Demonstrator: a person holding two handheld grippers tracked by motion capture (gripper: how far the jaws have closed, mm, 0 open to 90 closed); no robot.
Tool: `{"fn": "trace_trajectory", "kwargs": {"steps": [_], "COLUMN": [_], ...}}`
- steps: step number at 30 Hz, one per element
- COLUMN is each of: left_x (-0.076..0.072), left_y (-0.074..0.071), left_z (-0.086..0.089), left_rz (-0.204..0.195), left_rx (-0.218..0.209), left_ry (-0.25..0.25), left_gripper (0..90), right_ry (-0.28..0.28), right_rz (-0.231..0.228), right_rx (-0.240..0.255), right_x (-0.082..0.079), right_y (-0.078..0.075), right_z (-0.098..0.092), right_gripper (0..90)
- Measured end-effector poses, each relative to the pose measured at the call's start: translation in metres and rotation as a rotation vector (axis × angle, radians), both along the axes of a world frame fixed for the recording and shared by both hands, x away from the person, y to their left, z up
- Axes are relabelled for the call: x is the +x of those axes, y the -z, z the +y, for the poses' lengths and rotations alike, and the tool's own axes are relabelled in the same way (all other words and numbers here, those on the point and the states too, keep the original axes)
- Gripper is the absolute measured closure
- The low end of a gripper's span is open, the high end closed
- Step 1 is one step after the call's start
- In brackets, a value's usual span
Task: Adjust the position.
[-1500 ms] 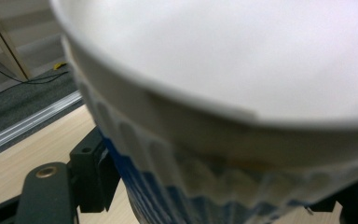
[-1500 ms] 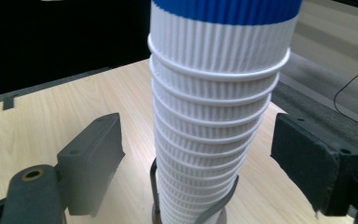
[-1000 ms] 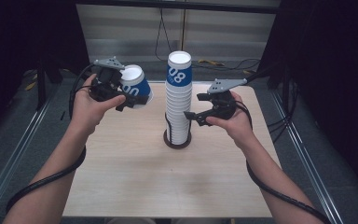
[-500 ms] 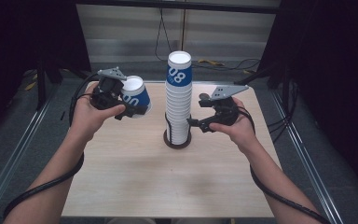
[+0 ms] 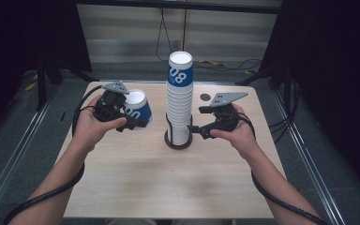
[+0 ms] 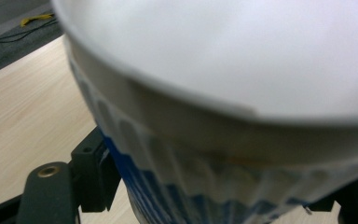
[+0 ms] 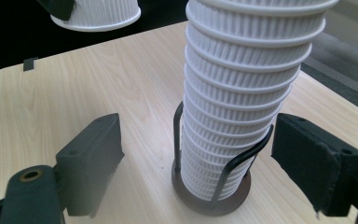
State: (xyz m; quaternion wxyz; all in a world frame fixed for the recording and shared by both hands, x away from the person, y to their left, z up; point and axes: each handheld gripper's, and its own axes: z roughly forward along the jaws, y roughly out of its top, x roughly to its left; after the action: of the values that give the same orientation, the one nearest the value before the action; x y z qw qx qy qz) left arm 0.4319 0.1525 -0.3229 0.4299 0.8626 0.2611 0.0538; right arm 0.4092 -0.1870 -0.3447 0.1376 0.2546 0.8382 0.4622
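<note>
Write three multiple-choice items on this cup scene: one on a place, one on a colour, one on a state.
1. Where does the cup stack stand?
A. in a black wire holder
B. on the floor
C. on a plate

2. What colour is the band on the single cup?
A. red
B. blue
C. green

3. How are the right tongs?
A. shut on the stack
B. folded away
C. open beside the stack

Answers: 1 A, the wire frame rings its base; 2 B, blue shows under the white rim; 3 C, both pads stand clear of the cups.

A lab: dark curtains (image 5: 23,42) enclose the test table (image 5: 136,187).
</note>
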Motion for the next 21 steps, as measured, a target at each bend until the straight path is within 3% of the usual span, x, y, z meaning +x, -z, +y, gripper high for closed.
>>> {"fn": "trace_trajectory", "kwargs": {"steps": [16,21], "left_x": [-0.004,-0.006], "left_y": [0.025,0.034], "left_z": [-0.004,-0.003], "left_rz": [0.022,0.027], "left_rx": [0.041,0.077], "left_ry": [0.031,0.034], "left_gripper": [23.1,23.1], "right_ry": [-0.019,-0.025], "right_rz": [0.012,0.029], "right_rx": [-0.028,-0.029], "right_x": [-0.006,-0.009], "right_y": [0.015,0.022], "right_z": [-0.002,-0.002], "right_gripper": [15.3,15.4]}}
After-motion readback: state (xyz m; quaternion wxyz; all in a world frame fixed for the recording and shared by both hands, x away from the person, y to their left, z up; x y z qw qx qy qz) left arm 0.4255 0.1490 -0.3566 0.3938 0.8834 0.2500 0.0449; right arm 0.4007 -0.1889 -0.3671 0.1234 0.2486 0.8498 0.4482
